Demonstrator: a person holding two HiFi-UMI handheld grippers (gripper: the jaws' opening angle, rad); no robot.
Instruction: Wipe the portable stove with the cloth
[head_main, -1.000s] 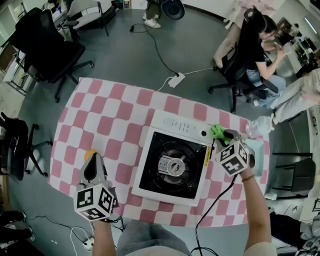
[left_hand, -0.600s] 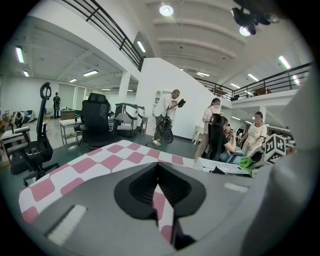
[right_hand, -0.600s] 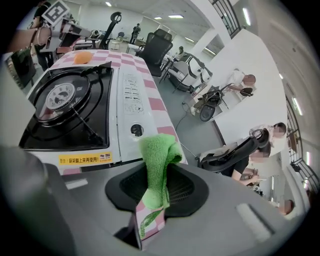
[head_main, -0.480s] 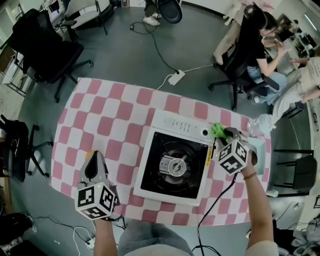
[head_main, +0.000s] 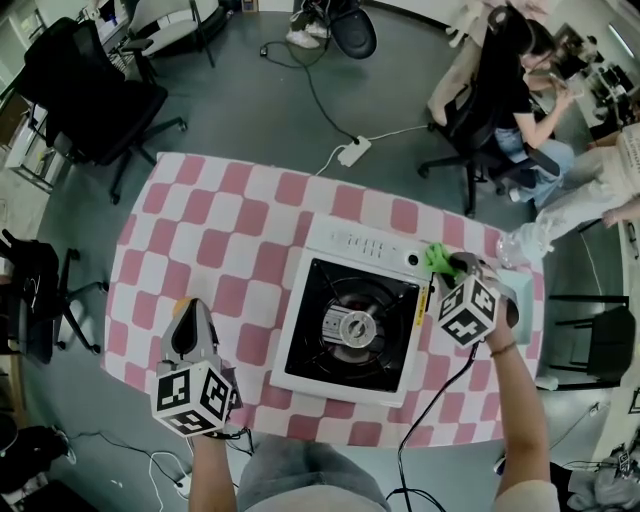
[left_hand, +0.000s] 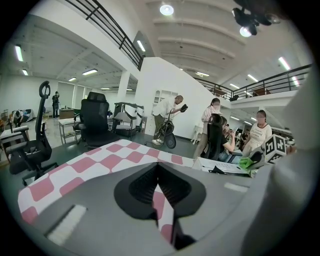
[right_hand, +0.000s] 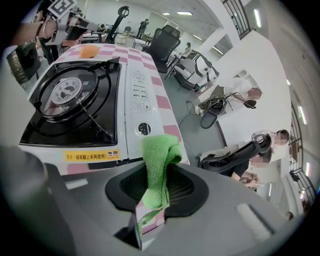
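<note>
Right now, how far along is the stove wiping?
Done: the cloth is clamped in the right gripper. In hand: it is at the knob corner of the stove; contact cannot be confirmed. To do: the wiping itself; no wiped patch shows. The left gripper is shut, empty, off the stove.

Head view: high, steeply down onto table (head_main: 215, 245). Gripper views: low, close, along jaws; all share stove (head_main: 352, 325).

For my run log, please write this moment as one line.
right gripper: shut on green cloth | position: at knob corner of stove | left gripper: shut, empty, above checkered tablecloth
</note>
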